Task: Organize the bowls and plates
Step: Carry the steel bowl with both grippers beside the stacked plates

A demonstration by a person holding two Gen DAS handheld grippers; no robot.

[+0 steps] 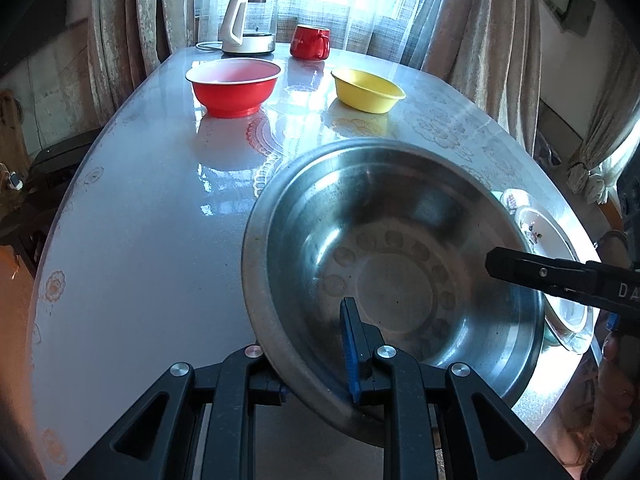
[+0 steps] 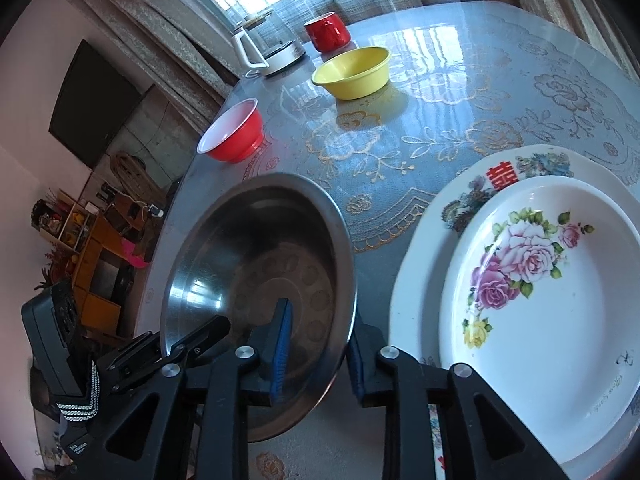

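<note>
Steel bowl (image 1: 396, 280) sits tilted over the table (image 1: 152, 240), near edge, w/ both my grippers at its rim. Left gripper (image 1: 316, 356) is clamped on the near rim: blue pad inside the bowl, other finger under/outside. Right gripper (image 2: 320, 356) straddles the rim too, one pad inside, one outside, but I see a gap at the outer pad, so its fingers are apart, not pressing. Plates (image 2: 540, 300) lie stacked just right of the bowl. Red bowl (image 1: 234, 84) & yellow bowl (image 1: 368, 90) sit well apart, far side.

Tilted steel bowl (image 1: 400, 264) beside stacked floral plates (image 2: 540, 300); red bowl (image 1: 234, 84), yellow bowl (image 1: 368, 90) beyond.
</note>
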